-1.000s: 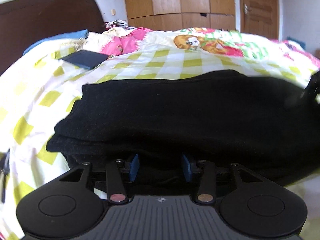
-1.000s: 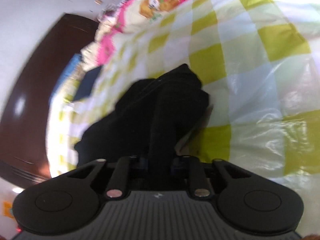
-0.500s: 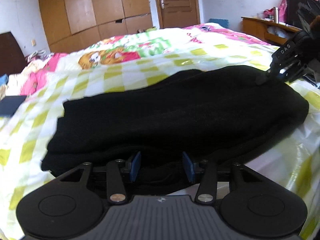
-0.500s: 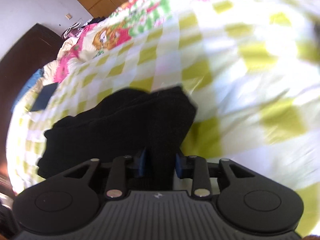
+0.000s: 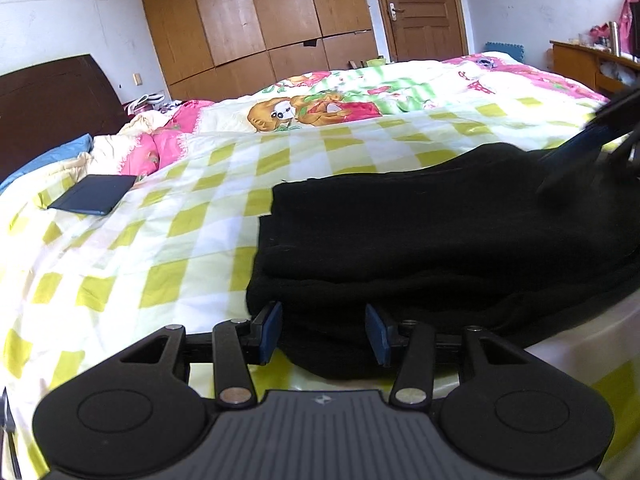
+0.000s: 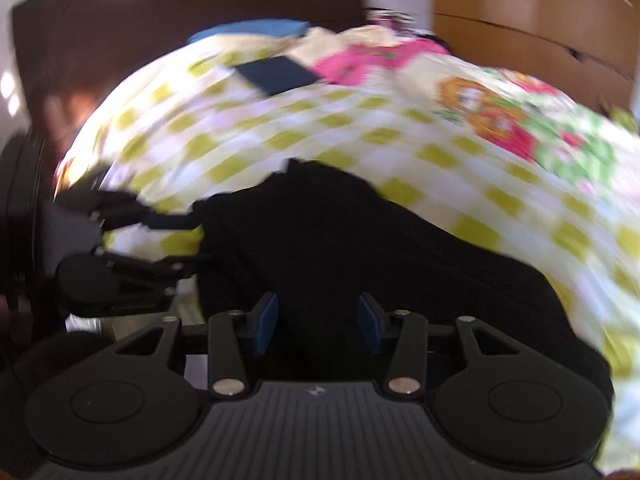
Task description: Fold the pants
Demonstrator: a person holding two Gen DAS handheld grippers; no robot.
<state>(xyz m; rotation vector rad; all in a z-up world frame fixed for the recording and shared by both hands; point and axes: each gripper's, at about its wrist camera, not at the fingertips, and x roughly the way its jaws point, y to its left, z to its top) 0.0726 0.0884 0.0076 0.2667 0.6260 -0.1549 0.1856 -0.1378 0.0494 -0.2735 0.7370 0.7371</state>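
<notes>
**Both tongs apart, pants folded on the bed**

My left gripper (image 5: 324, 334): jaws apart, blue pads either side of the near edge of the black pants (image 5: 440, 248), not clamping. The cloth bulges between the pads; can't tell if it touches them

My right gripper (image 6: 317, 324): jaws also apart, pants fabric (image 6: 360, 260) fills the gap. That view is motion-blurred, so contact isn't readable

Pants sit as a stacked, layered bundle on the yellow-checked sheet (image 5: 160, 248), near the bed's front edge. Layer count is hard to call – black on black, edges only visible at the left end

Cut off or unclear:
- right end of the pants runs out of frame in the left wrist view
- the right gripper shows there only as a dark blurred shape at the far right, over the pants
- the left gripper appears at the left edge of the right wrist view, partly cropped

Also in view: dark flat item (image 5: 94, 199) on the sheet, well apart from the pants; can't identify it
</notes>
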